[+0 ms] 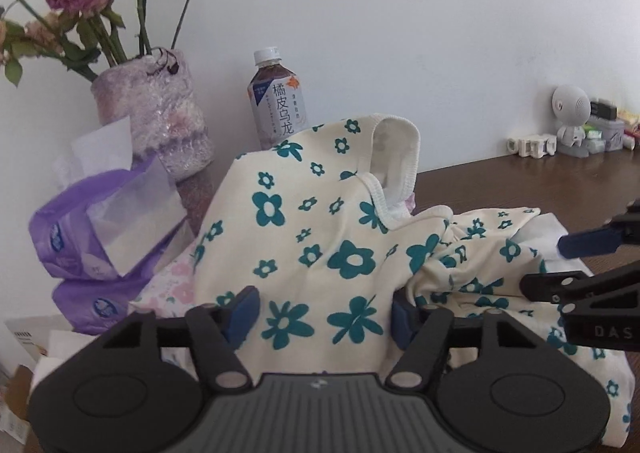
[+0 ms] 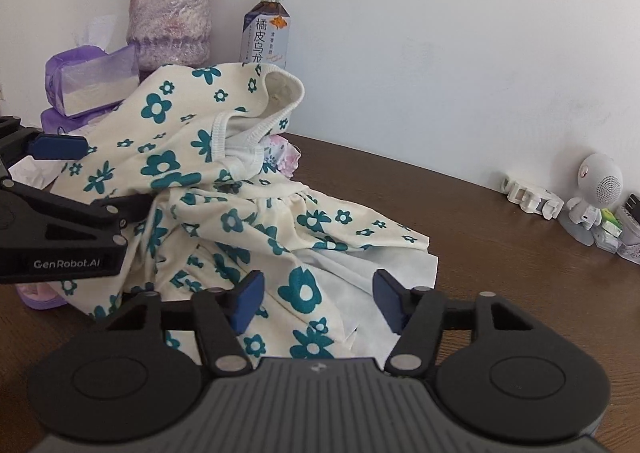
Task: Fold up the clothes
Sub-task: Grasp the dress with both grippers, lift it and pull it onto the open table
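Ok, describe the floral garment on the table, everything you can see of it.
The floral garment is cream cloth, soft and knit-looking, printed with teal flowers, with ribbed edging around a sleeveless opening and a plain white inner side showing at its hem. It lies crumpled and unfolded on the brown table, its upper part propped against the purple tissue packs. The left gripper and right gripper each straddle its fabric; whether the pads press it cannot be told.
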